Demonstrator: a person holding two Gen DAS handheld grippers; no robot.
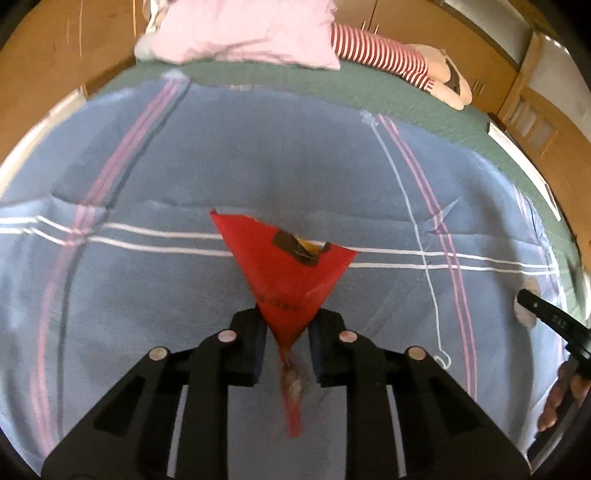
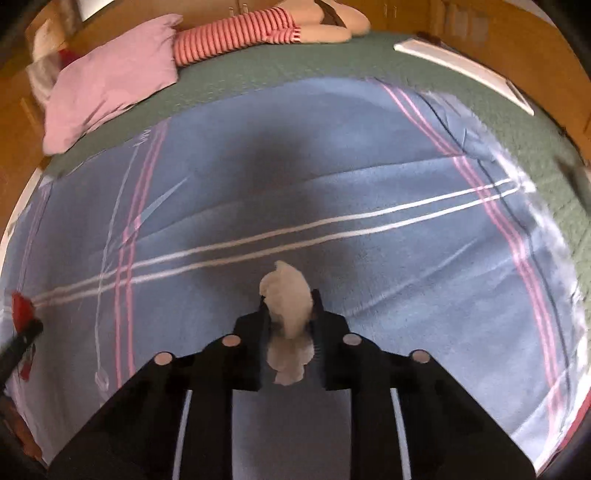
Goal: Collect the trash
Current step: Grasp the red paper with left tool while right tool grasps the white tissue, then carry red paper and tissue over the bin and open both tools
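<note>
My left gripper [image 1: 287,325] is shut on a red wrapper [image 1: 284,266] and holds it above the blue striped blanket [image 1: 184,177]. The wrapper fans out in a triangle past the fingertips, with a dark and yellow patch near its top edge. My right gripper [image 2: 290,317] is shut on a crumpled white tissue [image 2: 286,295] and holds it above the same blanket [image 2: 369,166]. In the left wrist view the right gripper [image 1: 546,314] shows at the right edge with the tissue [image 1: 522,314]. In the right wrist view the red wrapper [image 2: 20,304] shows at the left edge.
The blanket lies on a green bedcover [image 1: 369,88]. A pink pillow [image 1: 247,29] and a striped plush toy [image 1: 384,51] lie at the head of the bed. A white flat object [image 2: 465,70] lies on the bed's far right edge. Wooden cabinets [image 1: 535,122] surround the bed.
</note>
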